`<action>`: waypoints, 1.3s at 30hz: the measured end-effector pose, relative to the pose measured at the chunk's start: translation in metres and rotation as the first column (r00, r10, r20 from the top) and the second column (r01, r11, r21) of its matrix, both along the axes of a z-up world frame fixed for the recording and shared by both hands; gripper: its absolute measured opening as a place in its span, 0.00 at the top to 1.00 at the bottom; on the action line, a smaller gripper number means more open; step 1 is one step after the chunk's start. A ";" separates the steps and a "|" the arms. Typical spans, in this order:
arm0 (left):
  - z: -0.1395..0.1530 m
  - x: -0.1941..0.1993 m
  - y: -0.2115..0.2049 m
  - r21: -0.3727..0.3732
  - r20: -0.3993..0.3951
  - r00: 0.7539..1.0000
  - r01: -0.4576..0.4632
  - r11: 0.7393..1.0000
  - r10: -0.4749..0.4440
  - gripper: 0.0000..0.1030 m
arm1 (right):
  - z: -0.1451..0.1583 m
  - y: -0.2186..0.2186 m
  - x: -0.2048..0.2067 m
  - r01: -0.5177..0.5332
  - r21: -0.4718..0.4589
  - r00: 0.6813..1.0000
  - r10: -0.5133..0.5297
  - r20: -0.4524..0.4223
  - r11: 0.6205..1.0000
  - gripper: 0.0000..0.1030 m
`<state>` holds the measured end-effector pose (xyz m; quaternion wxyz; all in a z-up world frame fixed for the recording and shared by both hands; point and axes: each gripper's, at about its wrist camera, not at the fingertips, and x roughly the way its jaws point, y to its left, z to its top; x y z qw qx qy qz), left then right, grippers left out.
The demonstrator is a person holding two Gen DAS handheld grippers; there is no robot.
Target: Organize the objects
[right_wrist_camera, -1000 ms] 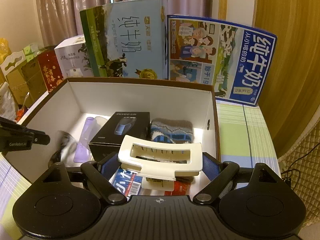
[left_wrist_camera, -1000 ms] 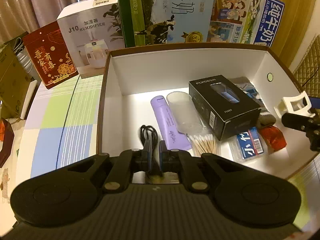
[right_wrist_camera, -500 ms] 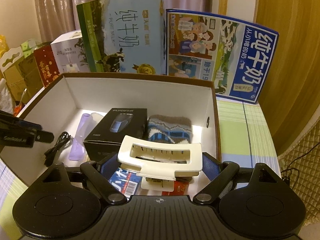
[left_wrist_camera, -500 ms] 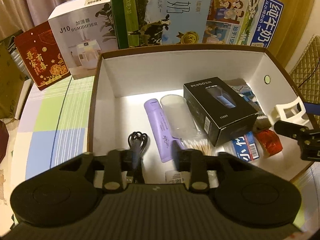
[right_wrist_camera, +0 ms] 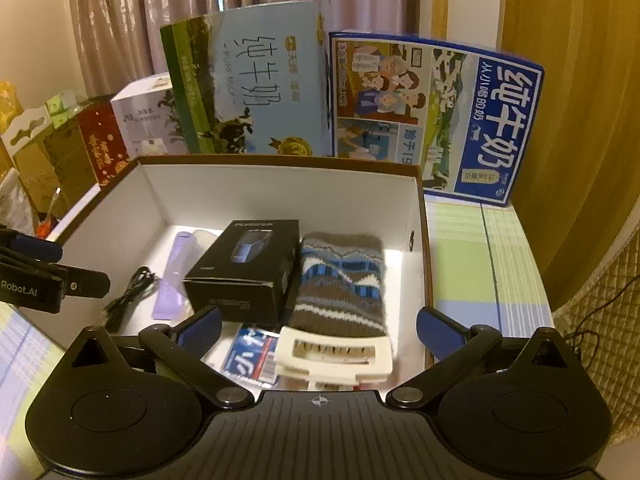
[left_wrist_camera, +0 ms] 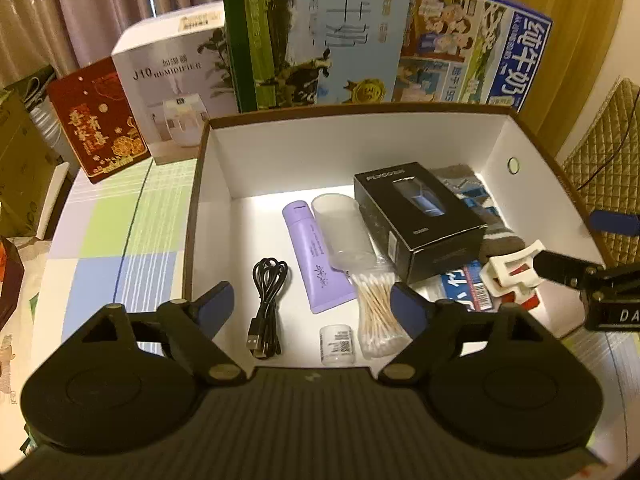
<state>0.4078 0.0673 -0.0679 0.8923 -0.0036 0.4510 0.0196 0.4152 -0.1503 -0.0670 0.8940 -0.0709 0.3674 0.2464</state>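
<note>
- The left gripper is at the bottom of the left wrist view, with its jaws spread wide and nothing between them.
- A coiled black cable lies on the white floor of the open box, in the lower middle of that view, between the two blue pads and apart from both.
- To the right of the cable lie a purple tube, a clear plastic cup on its side, and a bundle of cotton swabs.
- A small white jar sits near the lower edge of the box.
- A black carton is in the centre right of the box.
- The right gripper is at the bottom of the right wrist view, with its jaws also spread apart.
- A cream brush lies between the open jaws in the lower middle of that view; its edge looks a little blurred.
- The brush touches the near end of a knitted sock, which is just right of the black carton.
- A blue packet lies left of the brush.
</note>
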 end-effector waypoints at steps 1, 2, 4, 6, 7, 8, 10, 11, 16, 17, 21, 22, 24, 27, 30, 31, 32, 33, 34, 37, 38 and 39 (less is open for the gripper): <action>0.003 -0.003 -0.001 0.000 0.002 1.000 -0.006 1.000 0.006 0.15 | 0.002 -0.002 -0.003 0.005 0.004 1.000 -0.005 -0.003 1.000 0.02; 0.005 -0.007 -0.002 -0.003 0.003 1.000 -0.007 1.000 0.008 0.15 | 0.004 -0.003 -0.006 0.011 0.009 1.000 -0.011 -0.007 1.000 0.02; 0.010 -0.015 -0.003 -0.012 0.010 1.000 -0.015 1.000 0.015 0.12 | 0.008 -0.007 -0.014 0.026 0.018 1.000 -0.026 -0.014 0.999 0.02; 0.014 -0.026 -0.005 -0.014 0.022 0.999 -0.031 0.999 0.031 0.10 | 0.013 -0.011 -0.023 0.031 0.033 0.999 -0.031 -0.015 0.999 0.02; 0.016 -0.031 -0.006 -0.017 0.026 0.999 -0.036 0.999 0.037 0.09 | 0.015 -0.014 -0.028 0.034 0.038 0.999 -0.034 -0.015 0.999 0.02; 0.018 -0.037 -0.007 -0.020 0.028 0.999 -0.042 0.999 0.043 0.09 | 0.017 -0.017 -0.033 0.037 0.044 0.999 -0.037 -0.015 0.998 0.02; 0.021 -0.048 -0.008 -0.026 0.033 0.998 -0.057 0.998 0.058 0.09 | 0.021 -0.022 -0.041 0.042 0.052 0.999 -0.042 -0.018 0.998 0.02; 0.023 -0.055 -0.009 -0.031 0.035 0.997 -0.063 0.998 0.064 0.08 | 0.023 -0.024 -0.045 0.045 0.058 0.999 -0.044 -0.021 0.997 0.02; 0.034 -0.088 -0.017 -0.027 0.059 0.995 -0.082 0.996 0.084 0.06 | 0.033 -0.036 -0.067 0.044 0.093 0.999 -0.041 -0.034 0.995 0.02; 0.036 -0.094 -0.019 -0.022 0.067 0.994 -0.086 0.996 0.088 0.06 | 0.035 -0.038 -0.071 0.043 0.095 0.999 -0.040 -0.034 0.995 0.02; 0.043 -0.122 -0.027 -0.017 0.084 0.990 -0.108 0.994 0.109 0.04 | 0.039 -0.043 -0.087 0.030 0.102 0.998 -0.025 -0.049 0.994 0.02; 0.045 -0.127 -0.029 -0.015 0.085 0.990 -0.111 0.994 0.112 0.04 | 0.040 -0.044 -0.091 0.029 0.103 0.998 -0.023 -0.053 0.994 0.02; 0.047 -0.139 -0.033 -0.008 0.089 0.989 -0.120 0.993 0.120 0.03 | 0.041 -0.047 -0.099 0.025 0.106 0.998 -0.018 -0.063 0.994 0.02; 0.049 -0.157 -0.039 0.008 0.097 0.986 -0.139 0.990 0.138 0.02 | 0.042 -0.050 -0.108 0.016 0.105 0.997 -0.008 -0.077 0.994 0.02; 0.051 -0.173 -0.045 0.024 0.105 0.983 -0.153 0.988 0.150 0.01 | 0.043 -0.053 -0.118 0.009 0.102 0.996 0.000 -0.086 0.995 0.02; 0.051 -0.177 -0.047 0.027 0.108 0.983 -0.155 0.987 0.151 0.01 | 0.043 -0.054 -0.121 0.003 0.104 0.996 0.006 -0.087 0.995 0.02; 0.052 -0.182 -0.049 0.029 0.110 0.982 -0.158 0.987 0.154 0.01 | 0.043 -0.055 -0.124 -0.001 0.106 0.996 0.010 -0.089 0.994 0.02; 0.052 -0.187 -0.050 0.025 0.111 0.981 -0.160 0.987 0.156 0.01 | 0.043 -0.056 -0.127 -0.004 0.106 0.996 0.014 -0.091 0.994 0.02; 0.052 -0.191 -0.051 0.021 0.108 0.981 -0.163 0.986 0.160 0.01 | 0.043 -0.057 -0.130 -0.006 0.106 0.996 0.016 -0.092 0.994 0.02; 0.054 -0.201 -0.056 0.015 0.102 0.982 -0.163 0.987 0.160 0.01 | 0.045 -0.061 -0.141 -0.007 0.103 0.995 0.016 -0.096 0.995 0.02; 0.055 -0.205 -0.058 0.011 0.104 0.982 -0.162 0.987 0.160 0.01 | 0.046 -0.062 -0.144 -0.007 0.104 0.995 0.018 -0.097 0.995 0.02; 0.056 -0.208 -0.059 0.004 0.102 0.982 -0.160 0.987 0.159 0.01 | 0.047 -0.064 -0.147 -0.008 0.105 0.995 0.019 -0.100 0.994 0.02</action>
